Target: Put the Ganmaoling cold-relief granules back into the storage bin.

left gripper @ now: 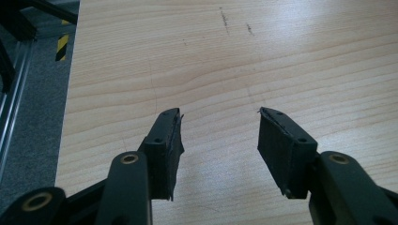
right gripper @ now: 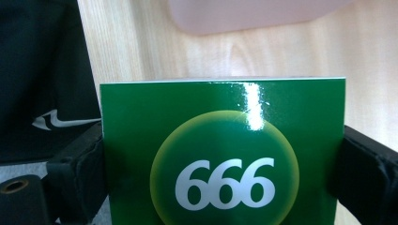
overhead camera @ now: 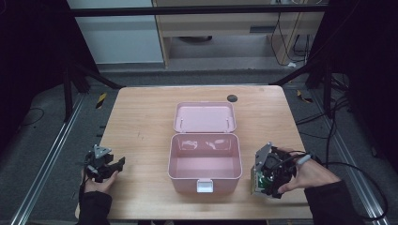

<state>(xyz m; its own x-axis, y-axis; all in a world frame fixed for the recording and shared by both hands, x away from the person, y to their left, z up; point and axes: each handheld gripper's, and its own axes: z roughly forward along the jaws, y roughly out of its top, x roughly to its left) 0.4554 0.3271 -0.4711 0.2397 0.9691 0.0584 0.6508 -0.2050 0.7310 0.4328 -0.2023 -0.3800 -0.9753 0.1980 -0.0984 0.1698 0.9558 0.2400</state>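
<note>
Wooden table [overhead camera: 141,117], open pink box [overhead camera: 205,161] at centre.
Your right gripper [right gripper: 220,154] clamps the green carton [right gripper: 223,150], box just beside it; likely next, lift it in. Left gripper [left gripper: 219,140] is spread, empty.

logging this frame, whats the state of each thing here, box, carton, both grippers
pink box: open, empty, lid folded back flat on the table
green 666 carton: clamped between the right gripper's jaws
right gripper: shut on the carton, right of the box
left gripper: open, empty, over bare table
</note>
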